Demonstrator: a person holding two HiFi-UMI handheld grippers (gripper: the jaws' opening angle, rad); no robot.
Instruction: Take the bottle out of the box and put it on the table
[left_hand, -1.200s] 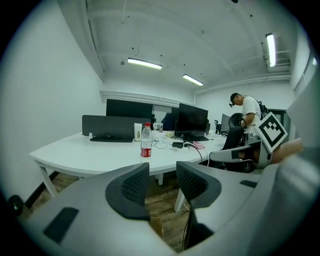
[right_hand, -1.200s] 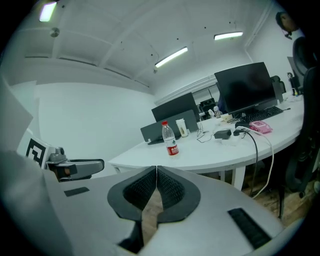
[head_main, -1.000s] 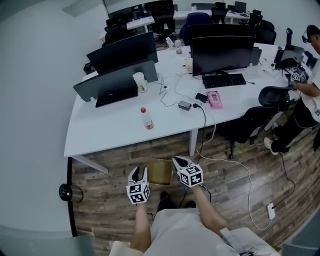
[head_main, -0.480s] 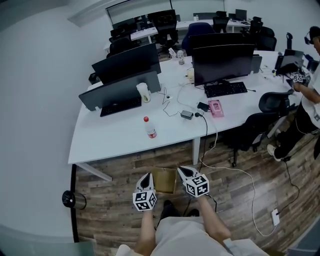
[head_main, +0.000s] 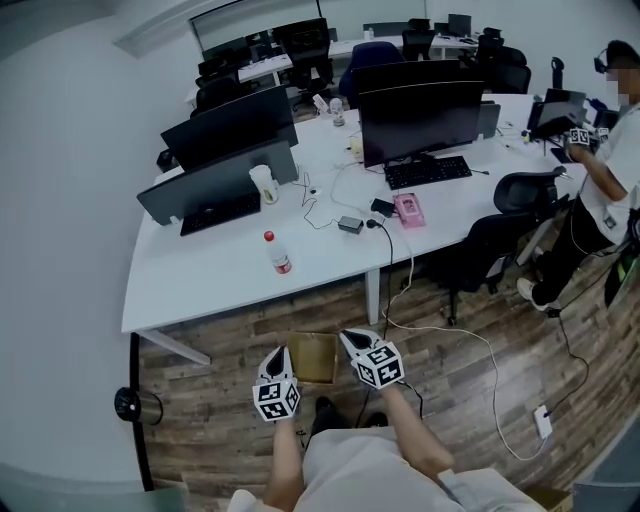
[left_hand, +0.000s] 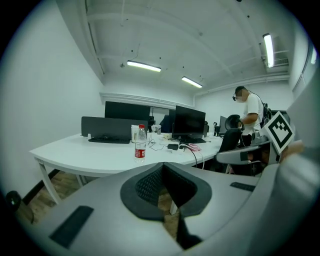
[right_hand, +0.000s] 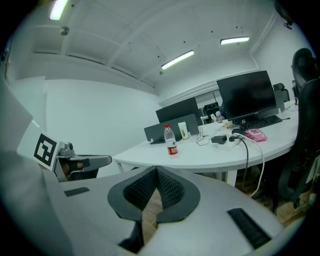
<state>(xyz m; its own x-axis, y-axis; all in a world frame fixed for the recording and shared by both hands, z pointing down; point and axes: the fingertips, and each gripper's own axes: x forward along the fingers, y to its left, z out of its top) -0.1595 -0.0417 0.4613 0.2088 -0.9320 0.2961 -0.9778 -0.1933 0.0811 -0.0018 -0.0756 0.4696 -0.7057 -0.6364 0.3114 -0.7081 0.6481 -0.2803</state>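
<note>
The clear bottle (head_main: 276, 254) with a red cap and red label stands upright on the white table (head_main: 200, 285); it also shows in the left gripper view (left_hand: 140, 144) and the right gripper view (right_hand: 171, 141). An open cardboard box (head_main: 312, 358) sits on the wooden floor just in front of the table, between my two grippers. My left gripper (head_main: 276, 353) (left_hand: 162, 167) is at the box's left edge, shut with nothing in it. My right gripper (head_main: 350, 337) (right_hand: 156, 169) is at the box's right edge, its pads together and empty. Both point toward the table, well short of the bottle.
Monitors (head_main: 420, 108), keyboards (head_main: 428, 171), a white cup (head_main: 264, 184), a pink item (head_main: 409, 209) and cables crowd the table's far side. Black office chairs (head_main: 500, 225) and a standing person (head_main: 605, 170) are at the right. A round black object (head_main: 133, 405) sits on the floor left.
The left gripper's jaws, apart a second ago, have closed on nothing. Both grippers stay beside the box; the bottle has not moved on the table.
</note>
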